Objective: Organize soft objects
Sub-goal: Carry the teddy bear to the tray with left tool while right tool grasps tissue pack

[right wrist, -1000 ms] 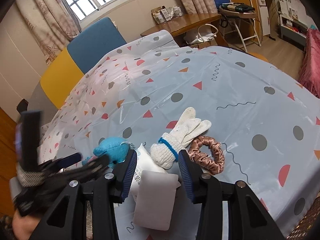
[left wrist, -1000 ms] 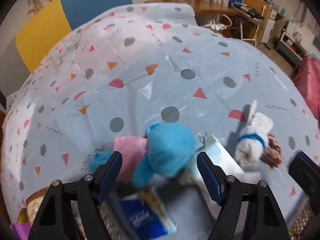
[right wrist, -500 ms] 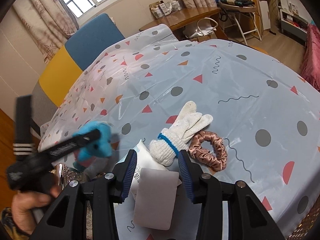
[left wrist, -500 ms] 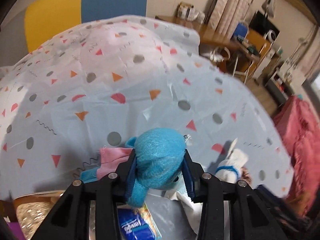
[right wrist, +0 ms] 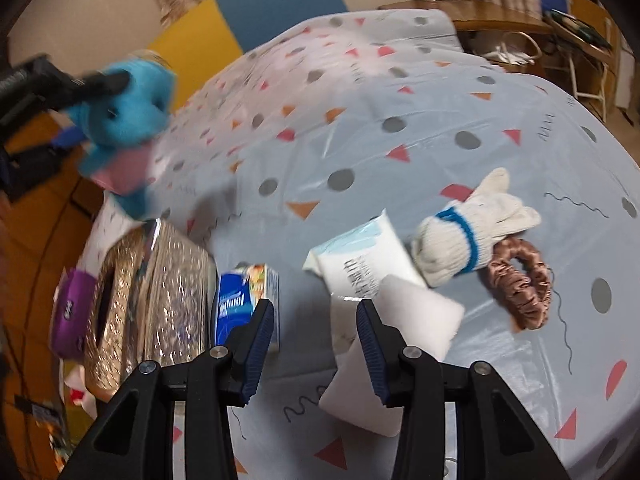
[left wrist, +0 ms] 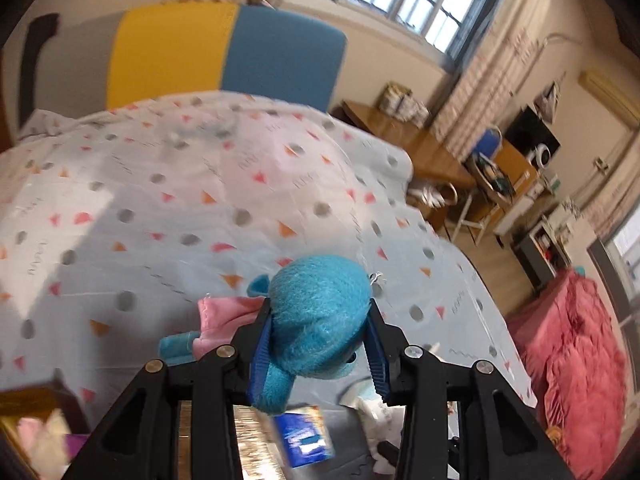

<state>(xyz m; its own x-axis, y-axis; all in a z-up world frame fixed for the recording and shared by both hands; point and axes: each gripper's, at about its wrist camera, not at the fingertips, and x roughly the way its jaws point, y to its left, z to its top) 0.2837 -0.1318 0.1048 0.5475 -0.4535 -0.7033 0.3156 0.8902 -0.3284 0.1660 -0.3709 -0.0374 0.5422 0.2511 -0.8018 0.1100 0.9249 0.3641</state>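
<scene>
My left gripper (left wrist: 318,344) is shut on the head of a blue plush toy (left wrist: 318,316) in a pink shirt and holds it up above the table. The right wrist view shows the same toy (right wrist: 124,108) hanging at the upper left, well above a gold glitter tissue box (right wrist: 160,292). My right gripper (right wrist: 316,344) stands open over the table's near part, with nothing between its fingers. Just beyond it lie a white sponge (right wrist: 412,320), a white wipes pack (right wrist: 360,256), a white glove (right wrist: 468,224) with a blue band and a brown scrunchie (right wrist: 520,280).
A blue tissue pack (right wrist: 236,304) leans beside the gold box, and a purple pack (right wrist: 70,316) sits at the box's left. The patterned tablecloth (right wrist: 400,92) covers the round table. A yellow and blue chair (left wrist: 224,52) stands behind it, and a red blanket (left wrist: 576,360) lies to the right.
My left gripper closed on the blue plush toy and lifted it off the table, up and to the left. My right gripper swung left, from the glove toward the tissue pack.
</scene>
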